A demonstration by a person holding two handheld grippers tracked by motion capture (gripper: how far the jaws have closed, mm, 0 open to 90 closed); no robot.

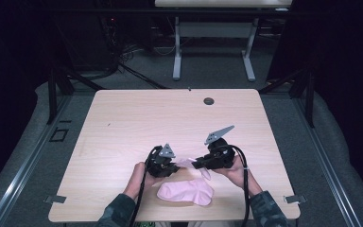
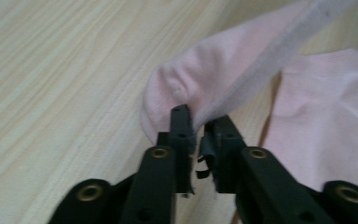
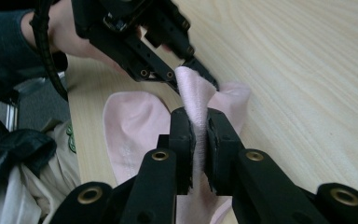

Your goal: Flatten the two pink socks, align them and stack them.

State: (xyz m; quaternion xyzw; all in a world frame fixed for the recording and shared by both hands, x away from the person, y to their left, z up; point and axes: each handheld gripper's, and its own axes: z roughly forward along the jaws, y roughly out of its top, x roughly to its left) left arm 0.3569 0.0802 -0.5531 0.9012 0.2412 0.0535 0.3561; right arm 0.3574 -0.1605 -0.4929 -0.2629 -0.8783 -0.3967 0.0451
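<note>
A pink sock [image 1: 187, 162] hangs stretched between my two grippers just above the wooden table [image 1: 170, 118]. My left gripper [image 1: 174, 167] is shut on one end of it. In the left gripper view its jaws [image 2: 198, 122] pinch the sock [image 2: 223, 70] at its edge. My right gripper [image 1: 197, 164] is shut on the other end; in its own view the sock [image 3: 193, 93] runs from its jaws [image 3: 199, 122] to the left gripper [image 3: 204, 77]. A second pink sock [image 1: 186, 192] lies flat near the front edge, and is also seen at the right as the second sock [image 2: 326, 112] and below as the second sock [image 3: 130, 121].
A round cable hole [image 1: 209, 100] sits near the table's far edge. Beyond it stands another table on white legs [image 1: 177, 52]. The person's lap [image 3: 42, 186] is just past the front edge.
</note>
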